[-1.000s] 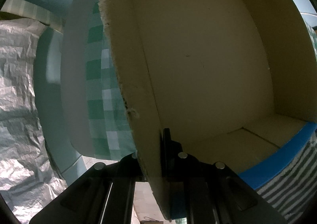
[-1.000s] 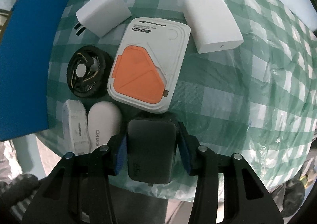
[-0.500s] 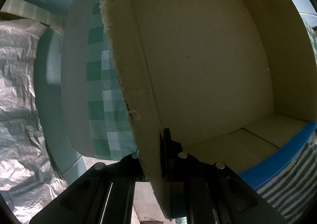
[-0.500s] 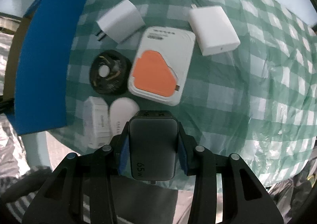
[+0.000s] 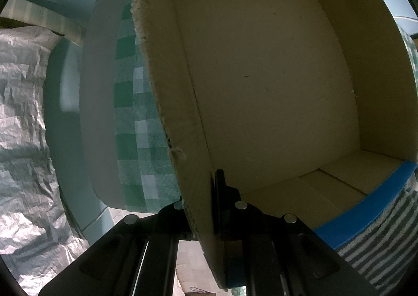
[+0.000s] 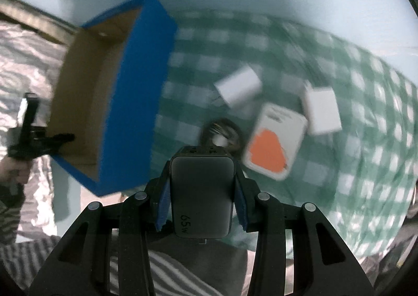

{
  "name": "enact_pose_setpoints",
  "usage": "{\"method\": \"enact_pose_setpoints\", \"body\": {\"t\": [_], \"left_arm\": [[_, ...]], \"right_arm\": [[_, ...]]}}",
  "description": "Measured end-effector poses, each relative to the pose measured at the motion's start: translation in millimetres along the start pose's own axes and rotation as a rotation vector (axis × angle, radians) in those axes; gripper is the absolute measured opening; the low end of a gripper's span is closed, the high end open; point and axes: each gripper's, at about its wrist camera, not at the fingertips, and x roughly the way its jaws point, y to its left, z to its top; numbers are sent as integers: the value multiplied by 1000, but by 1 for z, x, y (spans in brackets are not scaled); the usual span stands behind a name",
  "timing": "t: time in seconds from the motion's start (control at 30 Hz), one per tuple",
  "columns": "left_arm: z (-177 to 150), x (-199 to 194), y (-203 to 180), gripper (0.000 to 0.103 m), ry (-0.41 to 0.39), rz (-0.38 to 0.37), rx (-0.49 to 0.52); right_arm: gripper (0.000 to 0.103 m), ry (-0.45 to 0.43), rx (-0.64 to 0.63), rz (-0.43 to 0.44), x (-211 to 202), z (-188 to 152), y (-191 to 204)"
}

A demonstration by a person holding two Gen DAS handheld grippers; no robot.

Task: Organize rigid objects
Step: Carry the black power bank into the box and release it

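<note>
My right gripper is shut on a black 65W charger and holds it up above the green checked table. On the table lie a white and orange power bank, two white chargers and a black round fan. My left gripper is shut on the side wall of an empty cardboard box with blue outside. The box also shows in the right wrist view, at the table's left edge, with the left gripper on its wall.
A crinkled silver sheet lies to the left of the table. A striped grey sleeve shows at the lower right of the left wrist view. The table's left edge runs beside the box.
My right gripper has lifted the black charger off the table and swung left toward the box, so the box now shows in its view. The left gripper and box stayed still.
</note>
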Motion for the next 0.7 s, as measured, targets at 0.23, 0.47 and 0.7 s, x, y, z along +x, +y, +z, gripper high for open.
{"method": "enact_pose_setpoints", "body": {"t": [0.23,0.47,0.7], "left_arm": [[2,1,1,7,-1,-6,-7],[4,1,5,7,0,-13,-12],[4,3,6,7,1,-14,-10]], "right_arm": [[40,-26,-117,58,-8,36,54],[40,-24,-204,87,1,63,97],[40,24,-242,123,32,82,128]]}}
